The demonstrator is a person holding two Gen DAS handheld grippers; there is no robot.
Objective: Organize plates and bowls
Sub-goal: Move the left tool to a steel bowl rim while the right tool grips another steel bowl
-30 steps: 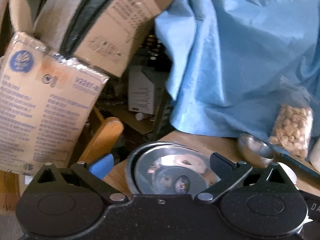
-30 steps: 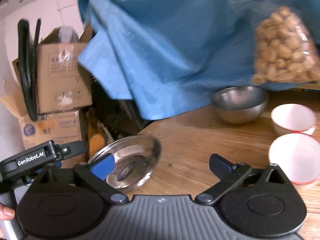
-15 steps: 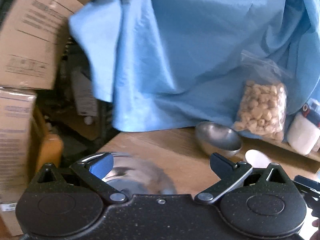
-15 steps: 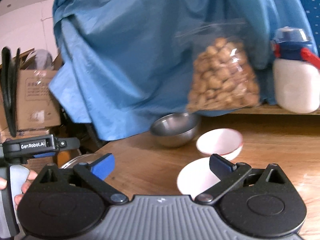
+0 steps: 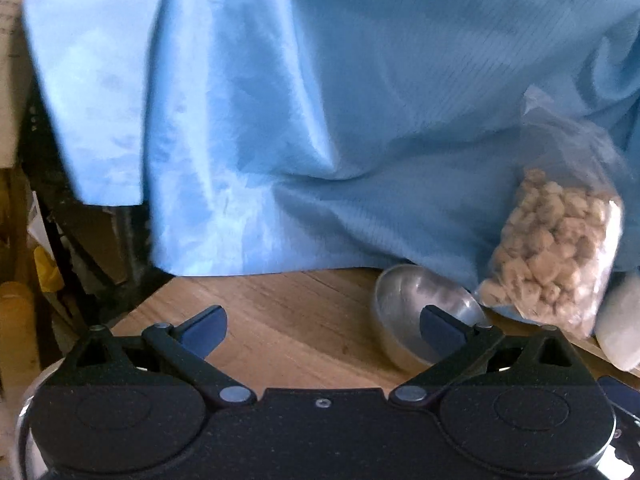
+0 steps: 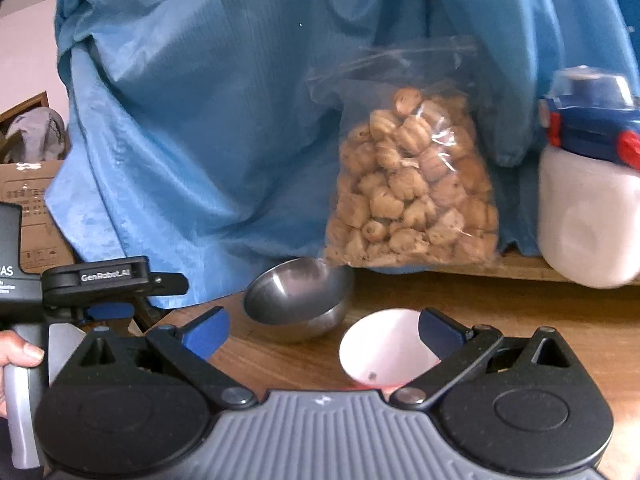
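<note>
A steel bowl (image 5: pixel 416 312) (image 6: pixel 298 300) stands on the wooden table (image 5: pixel 288 320) by the blue cloth. My left gripper (image 5: pixel 322 326) is open and empty, with the bowl just behind its right finger; a steel plate rim (image 5: pixel 22 420) shows under its body at the lower left. My right gripper (image 6: pixel 322 328) is open and empty; a white bowl with a red outside (image 6: pixel 384 350) lies between its fingers toward the right one. The left gripper (image 6: pixel 120 280) shows at the left of the right wrist view, held by a hand.
A blue cloth (image 6: pixel 224 120) hangs behind the table. A clear bag of cookies (image 6: pixel 412 192) (image 5: pixel 556 252) leans beside the steel bowl. A white jar with a blue lid (image 6: pixel 588 184) stands at the right. Cardboard boxes (image 6: pixel 32 208) are off the table's left edge.
Both grippers have swung right. The steel plate has slipped from between the left fingers to under the left gripper. The steel bowl and white bowl are nearer.
</note>
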